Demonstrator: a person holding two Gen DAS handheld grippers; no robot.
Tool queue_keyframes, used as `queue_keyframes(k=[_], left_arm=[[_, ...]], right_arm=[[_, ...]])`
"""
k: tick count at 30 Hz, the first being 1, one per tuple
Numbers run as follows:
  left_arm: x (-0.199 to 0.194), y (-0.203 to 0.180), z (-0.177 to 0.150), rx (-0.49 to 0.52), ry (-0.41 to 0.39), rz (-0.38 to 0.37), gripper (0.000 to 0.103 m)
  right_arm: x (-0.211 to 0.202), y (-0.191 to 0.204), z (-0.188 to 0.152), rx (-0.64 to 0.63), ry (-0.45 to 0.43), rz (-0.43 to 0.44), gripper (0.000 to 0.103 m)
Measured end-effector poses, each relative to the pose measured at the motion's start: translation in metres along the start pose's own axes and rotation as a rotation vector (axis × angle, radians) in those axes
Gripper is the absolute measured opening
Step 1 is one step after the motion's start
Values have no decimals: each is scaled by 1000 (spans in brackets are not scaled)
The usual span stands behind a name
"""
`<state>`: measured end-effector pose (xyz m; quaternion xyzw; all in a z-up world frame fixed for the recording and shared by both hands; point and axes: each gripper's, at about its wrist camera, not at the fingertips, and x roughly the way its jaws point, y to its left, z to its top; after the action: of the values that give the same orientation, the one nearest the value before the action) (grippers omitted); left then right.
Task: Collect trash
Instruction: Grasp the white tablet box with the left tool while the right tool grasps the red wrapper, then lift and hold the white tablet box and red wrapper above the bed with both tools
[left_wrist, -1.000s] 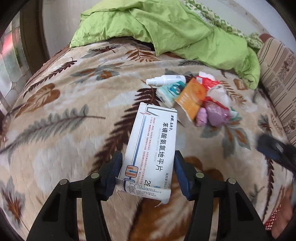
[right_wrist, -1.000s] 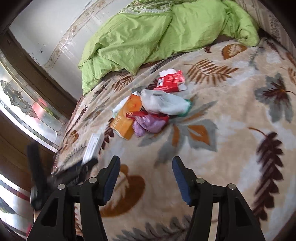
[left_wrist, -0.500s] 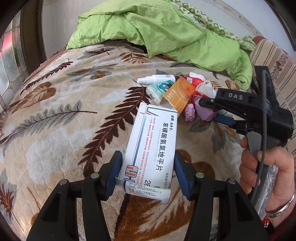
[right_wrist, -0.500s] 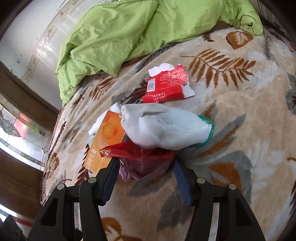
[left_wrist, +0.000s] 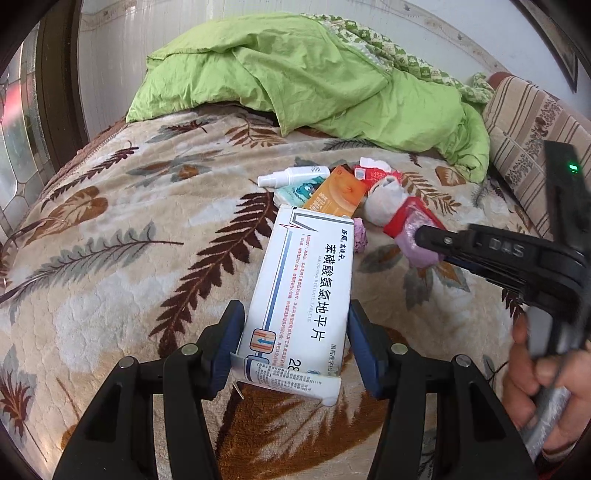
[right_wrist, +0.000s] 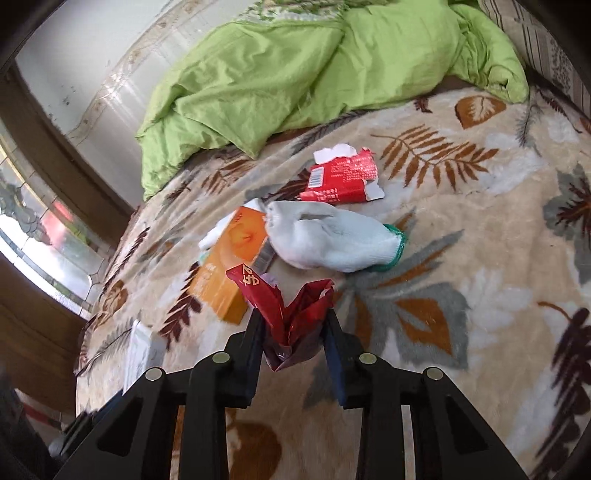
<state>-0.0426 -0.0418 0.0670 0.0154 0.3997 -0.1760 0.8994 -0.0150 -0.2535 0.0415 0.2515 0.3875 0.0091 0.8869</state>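
Note:
My left gripper is shut on a white medicine box with blue print and holds it above the bed. My right gripper is shut on a crumpled red and purple wrapper; it also shows in the left wrist view, at the pile. The trash pile holds an orange box, a white glove, a torn red packet, a white spray bottle and a teal packet.
The bed is covered by a leaf-patterned blanket. A crumpled green duvet lies at the head. A striped cushion is at the right. A window and dark wooden frame are to the left.
My right gripper moved in on the pile and closed on the red and purple wrapper, lifting it off the blanket. My left gripper kept hold of the medicine box.

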Motion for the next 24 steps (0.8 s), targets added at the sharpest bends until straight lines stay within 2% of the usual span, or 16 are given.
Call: queue_keyframes(k=[8,13,24], left_arm=[[-24,-8,-10,44,-80,41,55],[-35,-8,-21,46,-89,52,55],[-34,-18,-23,86,-110,76,55]], right_arm=[[-68,24,-38,-108,-125,-5,33],[-100,31,-59,-151,-184,-15,33],[-104,32,-67,-165,-188,-25,33]])
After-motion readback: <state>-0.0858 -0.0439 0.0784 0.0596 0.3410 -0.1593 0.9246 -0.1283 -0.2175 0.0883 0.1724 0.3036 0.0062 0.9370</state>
